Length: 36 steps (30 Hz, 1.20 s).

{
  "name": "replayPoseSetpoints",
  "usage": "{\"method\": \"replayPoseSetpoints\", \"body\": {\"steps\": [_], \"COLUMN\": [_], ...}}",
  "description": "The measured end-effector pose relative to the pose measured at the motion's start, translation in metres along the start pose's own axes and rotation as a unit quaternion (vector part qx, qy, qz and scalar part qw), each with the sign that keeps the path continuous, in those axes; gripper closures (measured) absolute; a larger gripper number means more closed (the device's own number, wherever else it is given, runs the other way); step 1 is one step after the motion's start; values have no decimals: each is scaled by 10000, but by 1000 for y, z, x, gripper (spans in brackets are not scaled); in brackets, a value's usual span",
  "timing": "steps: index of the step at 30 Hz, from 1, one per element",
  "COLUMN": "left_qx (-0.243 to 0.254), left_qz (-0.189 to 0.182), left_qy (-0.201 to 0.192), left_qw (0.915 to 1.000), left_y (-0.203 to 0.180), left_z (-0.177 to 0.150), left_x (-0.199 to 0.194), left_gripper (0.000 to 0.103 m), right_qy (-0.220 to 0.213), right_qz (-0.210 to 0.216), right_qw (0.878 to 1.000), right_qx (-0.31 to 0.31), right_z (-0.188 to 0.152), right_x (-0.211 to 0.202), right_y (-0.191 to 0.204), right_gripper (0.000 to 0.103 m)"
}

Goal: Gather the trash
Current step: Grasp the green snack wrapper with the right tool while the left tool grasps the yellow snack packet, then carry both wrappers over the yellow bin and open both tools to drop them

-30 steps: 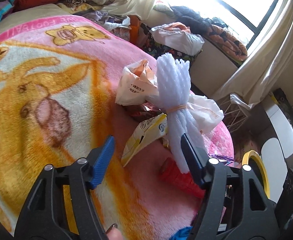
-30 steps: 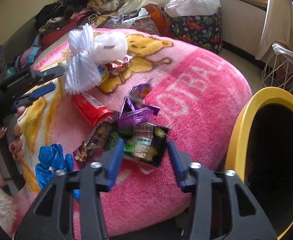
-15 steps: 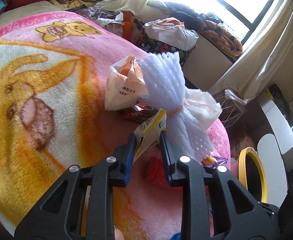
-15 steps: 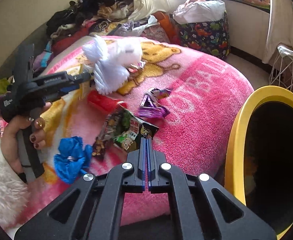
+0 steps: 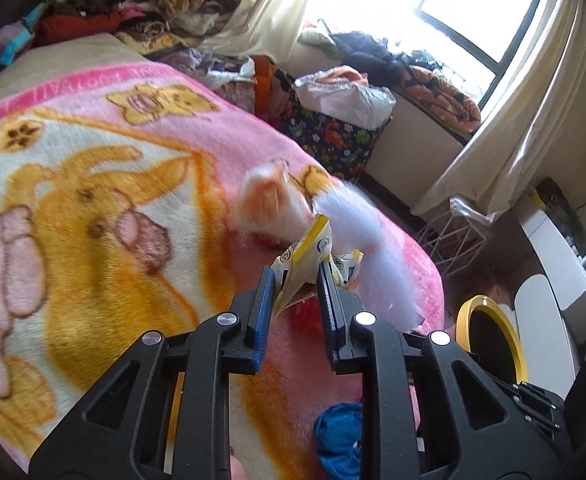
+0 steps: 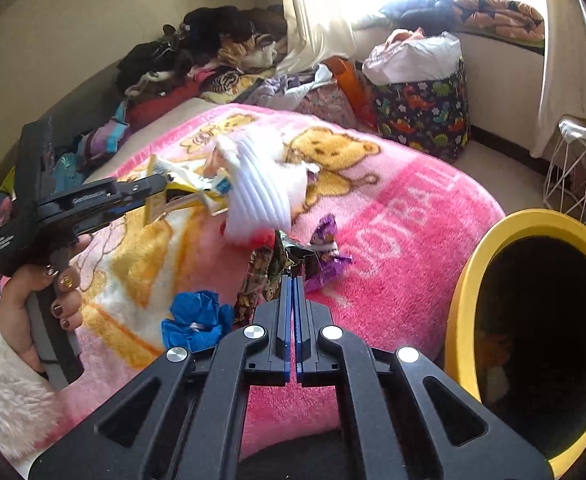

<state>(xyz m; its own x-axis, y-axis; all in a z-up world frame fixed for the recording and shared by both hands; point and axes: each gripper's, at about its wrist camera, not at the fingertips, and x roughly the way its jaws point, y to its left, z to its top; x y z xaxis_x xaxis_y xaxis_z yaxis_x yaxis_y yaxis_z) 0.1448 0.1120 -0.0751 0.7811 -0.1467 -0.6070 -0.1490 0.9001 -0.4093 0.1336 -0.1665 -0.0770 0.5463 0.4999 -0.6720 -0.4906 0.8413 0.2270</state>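
Note:
My left gripper is shut on a yellow and white wrapper and holds it above the pink blanket; it also shows in the right wrist view with the wrapper. A blurred white foam net and a white and orange bag lie just beyond. My right gripper is shut on a dark printed snack wrapper, beside a purple wrapper. A crumpled blue piece and a red packet lie on the blanket.
A yellow-rimmed bin stands to the right of the bed. A dinosaur-print hamper and a white wire basket stand on the floor by the window. Clothes are piled along the far wall.
My left gripper closed on the yellow and white wrapper and lifted it. My right gripper closed on the dark snack wrapper and drew back. The foam net is moving, blurred.

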Motion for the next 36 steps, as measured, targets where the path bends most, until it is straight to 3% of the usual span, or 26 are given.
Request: {"method": "replayPoseSetpoints", "body": {"steps": [14, 36], "left_qx": [86, 722], "left_qz": [-198, -825], "left_qy": [-340, -251], "left_qw": [9992, 9937], "left_y": [-25, -108], "left_z": [5, -13], "left_x": [-49, -53], "left_gripper": [87, 87], "right_qy": [-498, -1132], "right_qz": [3, -420], "right_qw": [9987, 9915], "right_qx": [64, 491], "right_z": [12, 3], "right_x": [-38, -94], "right_y": [1, -37], "right_gripper": [102, 102]}}
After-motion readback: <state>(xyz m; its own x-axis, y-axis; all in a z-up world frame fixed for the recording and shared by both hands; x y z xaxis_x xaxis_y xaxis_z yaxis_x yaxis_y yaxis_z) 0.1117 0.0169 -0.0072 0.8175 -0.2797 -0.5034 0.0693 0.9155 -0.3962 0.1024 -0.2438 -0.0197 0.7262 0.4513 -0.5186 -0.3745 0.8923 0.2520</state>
